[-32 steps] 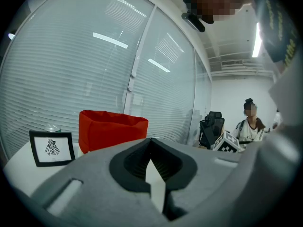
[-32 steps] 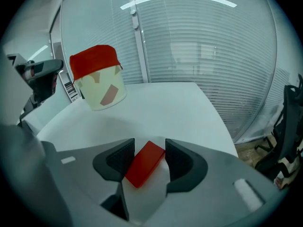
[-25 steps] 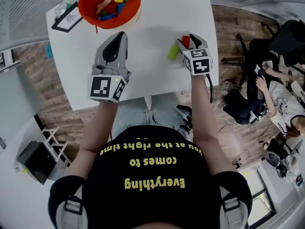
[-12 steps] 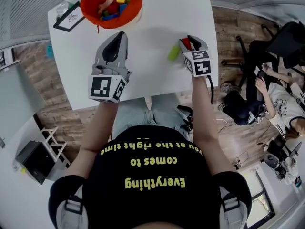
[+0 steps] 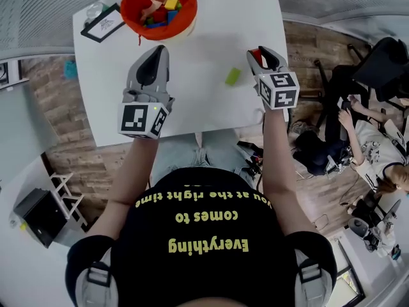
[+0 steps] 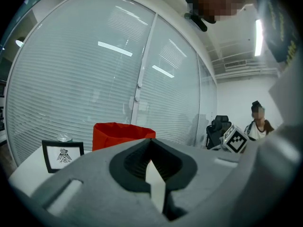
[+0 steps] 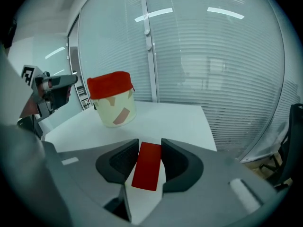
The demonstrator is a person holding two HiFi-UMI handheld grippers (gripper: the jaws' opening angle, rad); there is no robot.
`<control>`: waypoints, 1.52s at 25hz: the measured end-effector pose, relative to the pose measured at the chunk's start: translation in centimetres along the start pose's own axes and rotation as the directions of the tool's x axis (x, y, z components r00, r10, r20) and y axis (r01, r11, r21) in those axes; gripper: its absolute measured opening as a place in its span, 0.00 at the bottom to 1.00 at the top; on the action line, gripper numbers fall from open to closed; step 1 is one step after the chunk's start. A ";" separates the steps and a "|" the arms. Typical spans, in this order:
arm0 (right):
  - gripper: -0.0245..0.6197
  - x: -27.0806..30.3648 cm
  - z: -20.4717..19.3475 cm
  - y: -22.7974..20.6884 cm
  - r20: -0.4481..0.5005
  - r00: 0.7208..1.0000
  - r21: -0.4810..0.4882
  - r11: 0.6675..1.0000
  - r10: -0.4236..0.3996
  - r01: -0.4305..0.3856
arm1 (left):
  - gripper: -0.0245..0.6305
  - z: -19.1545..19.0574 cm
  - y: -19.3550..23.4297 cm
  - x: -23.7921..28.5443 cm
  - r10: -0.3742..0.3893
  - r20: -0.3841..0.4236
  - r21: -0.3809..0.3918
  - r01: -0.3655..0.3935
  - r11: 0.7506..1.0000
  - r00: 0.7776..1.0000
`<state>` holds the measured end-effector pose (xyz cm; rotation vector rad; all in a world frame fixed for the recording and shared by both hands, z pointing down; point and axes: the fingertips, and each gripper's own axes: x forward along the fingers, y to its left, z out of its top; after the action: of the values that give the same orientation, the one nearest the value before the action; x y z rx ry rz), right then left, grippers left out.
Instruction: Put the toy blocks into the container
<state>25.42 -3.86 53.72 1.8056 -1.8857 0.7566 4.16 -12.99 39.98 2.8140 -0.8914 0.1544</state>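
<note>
— Between the jaws of the right hand-held gripper, what sits there?
— A red block, flat and oblong. Those jaws have just been closing, and they clamp its two long sides, so that hand-held gripper is grasping the block.
— And the left hand-held gripper?
— Clenched on nothing. Its own view shows the jaw tips meeting, with only a sliver of the white desk behind them. In the head view it is over the near left part of the desk, pointing to twelve o'clock.
— What lies closest to the right one?
— A green block, loose on the desk at about eight o'clock from the jaw tips, near but not touching.
— Where is the container?
— At the far left of the desk, roughly ten o'clock from the right hand-held gripper and twelve o'clock from the left one. It is a cream tub with a red lining folded over the rim, standing upright.
— Anything in it?
— A heap of toy blocks: red, yellow, blue, green and pale ones.
— Beside it?
— A black-framed card at its eight o'clock, by the desk corner.
— Beyond the desk?
— Off at three o'clock, on the wooden floor, a black office chair and a seated person.
</note>
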 end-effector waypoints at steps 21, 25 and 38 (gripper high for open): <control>0.28 -5.1 11.4 1.9 0.257 0.966 -0.103 0.995 0.042 -0.016 | 0.04 4.9 2.0 -4.8 0.134 0.117 0.029 -0.139 0.990 0.984; 0.28 -6.0 12.8 2.2 0.295 0.955 -0.118 0.993 0.046 -0.011 | 0.04 5.2 2.3 -5.7 0.157 0.129 0.032 -0.162 0.986 0.979; 0.28 -7.5 17.1 4.3 0.376 0.921 -0.178 0.983 0.101 -0.035 | 0.04 6.3 3.6 -7.3 0.214 0.170 0.031 -0.222 0.975 0.962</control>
<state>22.77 -9.03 35.49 1.8903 -2.1909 0.2597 -3.64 -13.12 33.18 2.7988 -1.2525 -0.0300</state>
